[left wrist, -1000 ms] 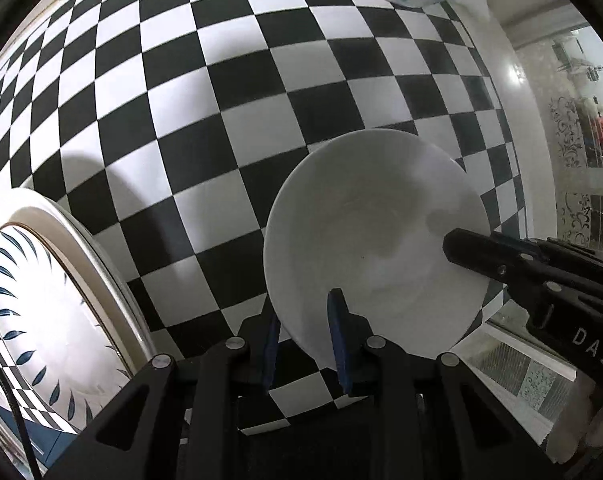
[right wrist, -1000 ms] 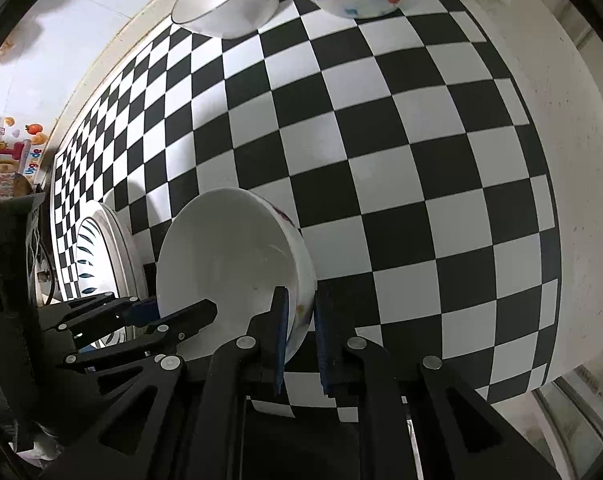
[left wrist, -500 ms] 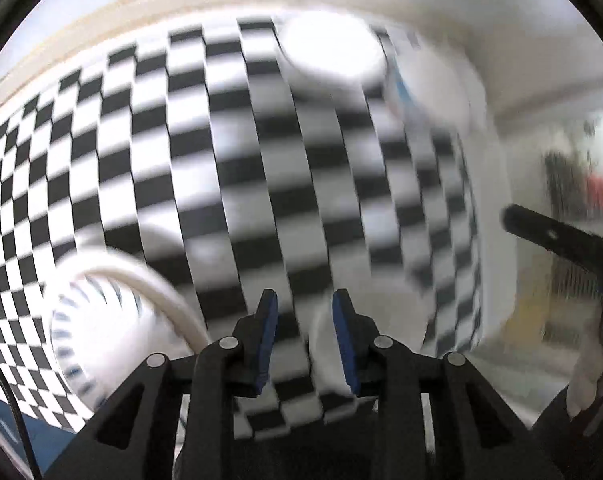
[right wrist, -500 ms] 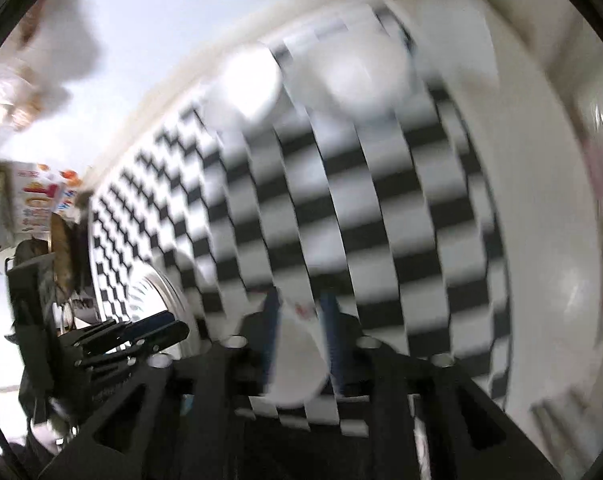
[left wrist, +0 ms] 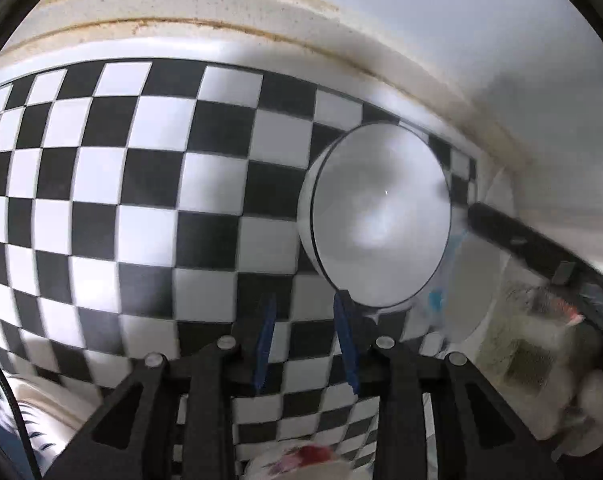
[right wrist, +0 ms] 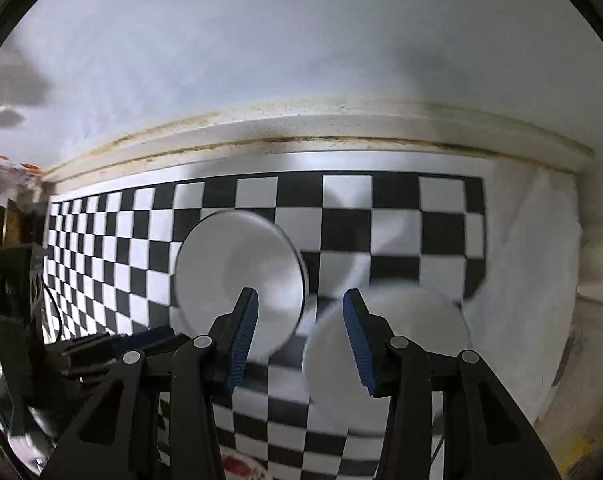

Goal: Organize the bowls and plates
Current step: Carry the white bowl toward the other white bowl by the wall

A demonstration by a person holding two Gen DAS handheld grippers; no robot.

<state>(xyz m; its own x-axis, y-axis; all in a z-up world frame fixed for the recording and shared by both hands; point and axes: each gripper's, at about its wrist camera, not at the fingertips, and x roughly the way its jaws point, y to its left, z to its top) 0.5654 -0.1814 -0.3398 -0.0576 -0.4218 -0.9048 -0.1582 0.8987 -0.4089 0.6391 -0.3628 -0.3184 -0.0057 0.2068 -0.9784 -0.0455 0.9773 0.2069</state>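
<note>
A black-and-white checkered cloth is covering the counter and is spreading out beneath and ahead of both pairs of jaws, ending short of a pale raised ledge beyond them. A plain white bowl is sitting on the cloth just ahead and to the right of the left jaws, and a second bowl with blue marks is sitting close beside it, farther right. Below the left jaws, a patterned plate is lying at the lower left edge and a dish with red marks is showing at the bottom.

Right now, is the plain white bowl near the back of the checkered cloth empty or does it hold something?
Empty. The plain white bowl shows only bare, smooth white inside in both wrist views; nothing lies in it.
</note>
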